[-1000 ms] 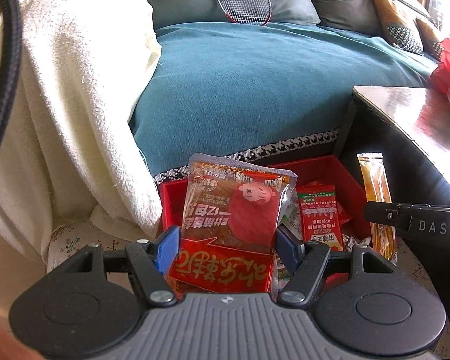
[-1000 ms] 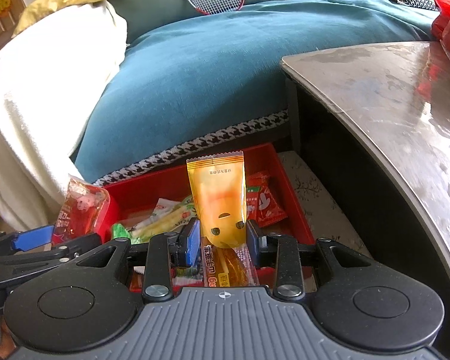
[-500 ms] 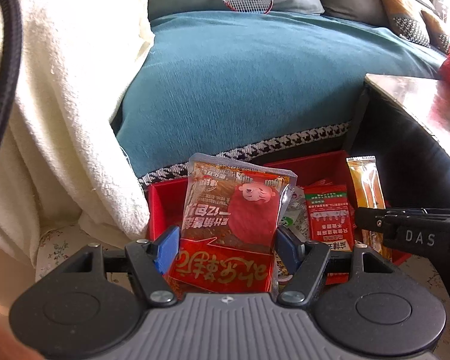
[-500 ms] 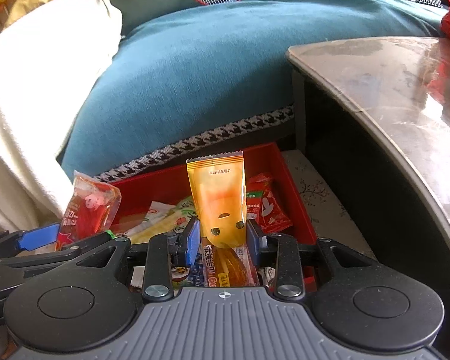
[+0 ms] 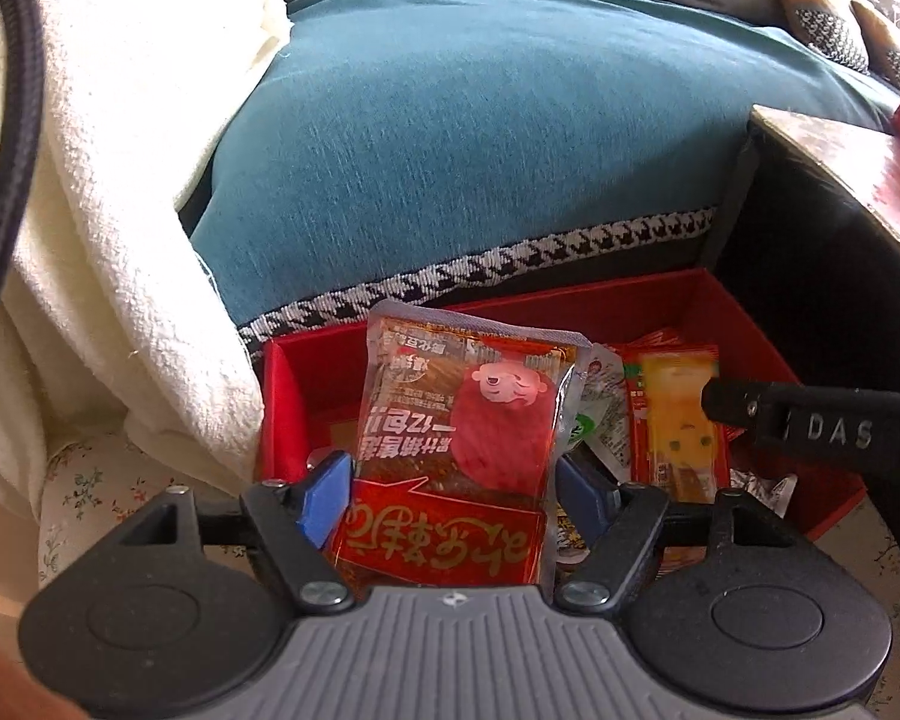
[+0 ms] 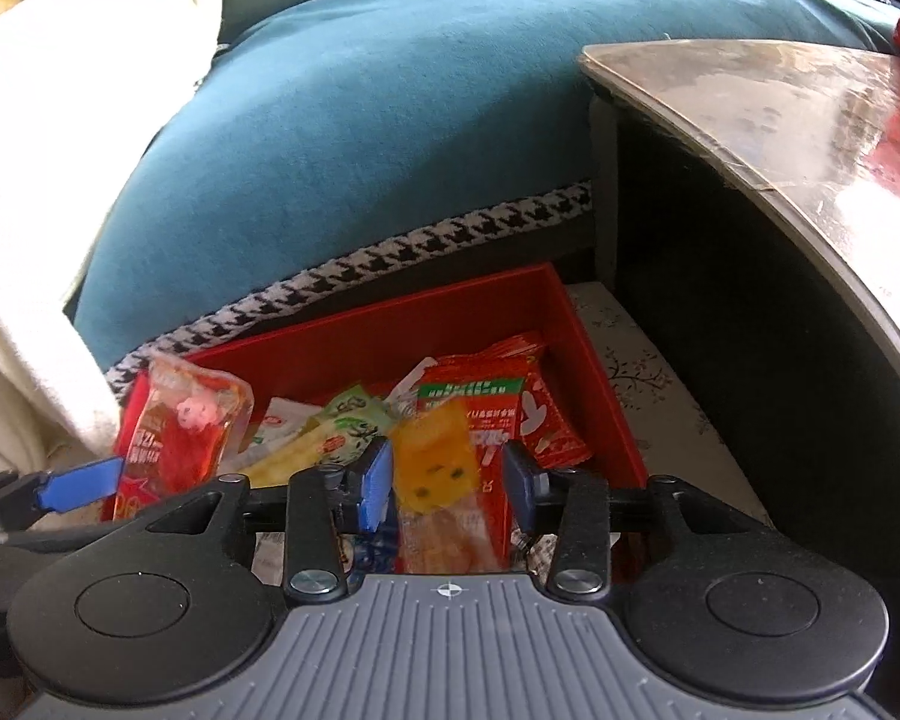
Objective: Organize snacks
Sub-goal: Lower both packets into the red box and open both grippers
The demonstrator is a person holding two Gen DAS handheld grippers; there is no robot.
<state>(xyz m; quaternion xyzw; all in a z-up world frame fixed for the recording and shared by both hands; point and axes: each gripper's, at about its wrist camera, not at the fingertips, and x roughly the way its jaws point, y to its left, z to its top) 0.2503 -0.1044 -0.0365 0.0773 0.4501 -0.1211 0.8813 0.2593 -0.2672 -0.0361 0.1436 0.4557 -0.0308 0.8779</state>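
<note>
A red box (image 5: 744, 324) (image 6: 594, 372) of snack packets stands on the floor by the sofa. My left gripper (image 5: 450, 480) is shut on a red and brown snack packet (image 5: 468, 414) and holds it over the box's left part; the packet also shows in the right wrist view (image 6: 180, 432). My right gripper (image 6: 447, 477) is open, its jaws wide apart. A yellow snack packet (image 6: 435, 465) sits blurred and tilted between them, free of the pads, over the box. It also shows in the left wrist view (image 5: 681, 420).
A teal sofa (image 5: 480, 132) rises behind the box, with a white blanket (image 5: 108, 192) at the left. A dark table (image 6: 780, 138) overhangs at the right. Patterned floor (image 6: 648, 384) lies between the box and the table. The box holds several other packets (image 6: 486, 396).
My right gripper opened and let go of the yellow packet, which tips down toward the box. Both grippers moved closer over the box. The left keeps its hold.
</note>
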